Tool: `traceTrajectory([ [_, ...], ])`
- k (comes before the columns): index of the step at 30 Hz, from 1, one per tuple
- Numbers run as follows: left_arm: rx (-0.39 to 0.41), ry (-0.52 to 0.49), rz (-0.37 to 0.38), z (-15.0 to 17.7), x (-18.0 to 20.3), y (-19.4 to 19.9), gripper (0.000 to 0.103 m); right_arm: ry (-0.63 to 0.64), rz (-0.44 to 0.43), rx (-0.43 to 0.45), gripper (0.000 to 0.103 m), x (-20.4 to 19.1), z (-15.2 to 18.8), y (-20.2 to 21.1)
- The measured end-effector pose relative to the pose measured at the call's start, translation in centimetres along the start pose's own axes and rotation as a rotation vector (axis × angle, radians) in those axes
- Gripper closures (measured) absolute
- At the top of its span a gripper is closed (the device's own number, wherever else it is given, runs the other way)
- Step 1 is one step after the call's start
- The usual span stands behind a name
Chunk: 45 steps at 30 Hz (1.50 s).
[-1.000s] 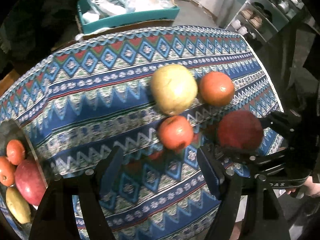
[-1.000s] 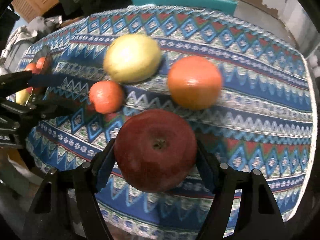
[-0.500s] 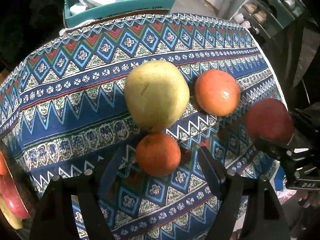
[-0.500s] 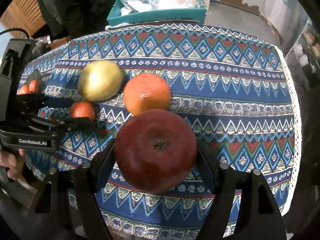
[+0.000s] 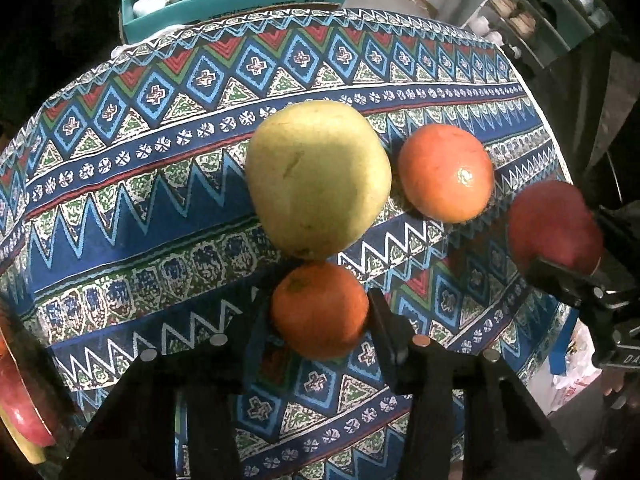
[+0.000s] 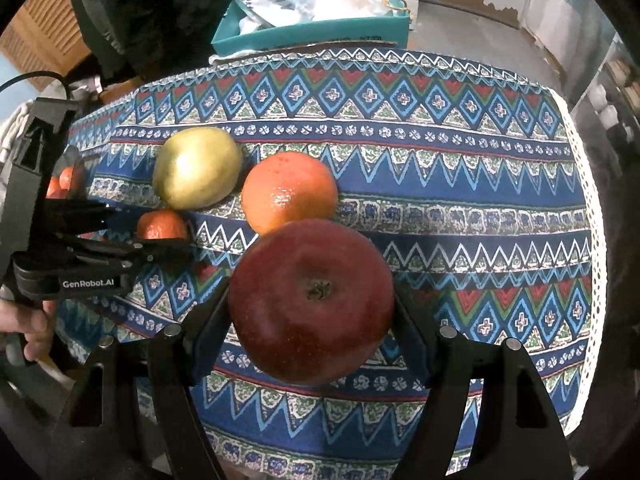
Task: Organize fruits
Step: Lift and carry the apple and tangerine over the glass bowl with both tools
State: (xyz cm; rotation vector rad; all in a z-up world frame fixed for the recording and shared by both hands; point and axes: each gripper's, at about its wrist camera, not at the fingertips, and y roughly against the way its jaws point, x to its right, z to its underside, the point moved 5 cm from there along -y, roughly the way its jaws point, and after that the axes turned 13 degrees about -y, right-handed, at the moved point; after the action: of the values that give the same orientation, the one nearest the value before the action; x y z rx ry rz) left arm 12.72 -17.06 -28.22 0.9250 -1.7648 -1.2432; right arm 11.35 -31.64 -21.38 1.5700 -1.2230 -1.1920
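Left gripper has just clamped its jaws on the small orange sitting on the bench against the green pear, right gripper clenches the red apple aloft, and lifting carelessly could roll that pear away.

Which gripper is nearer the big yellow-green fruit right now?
Left. The left gripper is shut on the small orange, which sits right against the yellow-green fruit. The right gripper holds the red apple farther off, beyond the large orange.
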Motion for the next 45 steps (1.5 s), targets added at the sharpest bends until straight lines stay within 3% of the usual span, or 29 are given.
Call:
traceTrajectory([
  [12, 0.066, -0.005, -0.032, 1.3, -0.3, 3.4, 0.056, 0.022, -0.013, 0.047, 0.028, -1.2, -0.7, 1.6],
  [30, 0.202, 0.009, -0.028, 2.1, -0.1, 11.6, 0.056, 0.086, -0.084, 0.143, 0.028, -6.5, -1.8, 6.8],
  [45, 0.301, -0.004, -0.055, 4.5, -0.9, 17.8, 0.056, 0.159, -0.172, 0.171, 0.028, -12.2, -2.4, 9.2],
])
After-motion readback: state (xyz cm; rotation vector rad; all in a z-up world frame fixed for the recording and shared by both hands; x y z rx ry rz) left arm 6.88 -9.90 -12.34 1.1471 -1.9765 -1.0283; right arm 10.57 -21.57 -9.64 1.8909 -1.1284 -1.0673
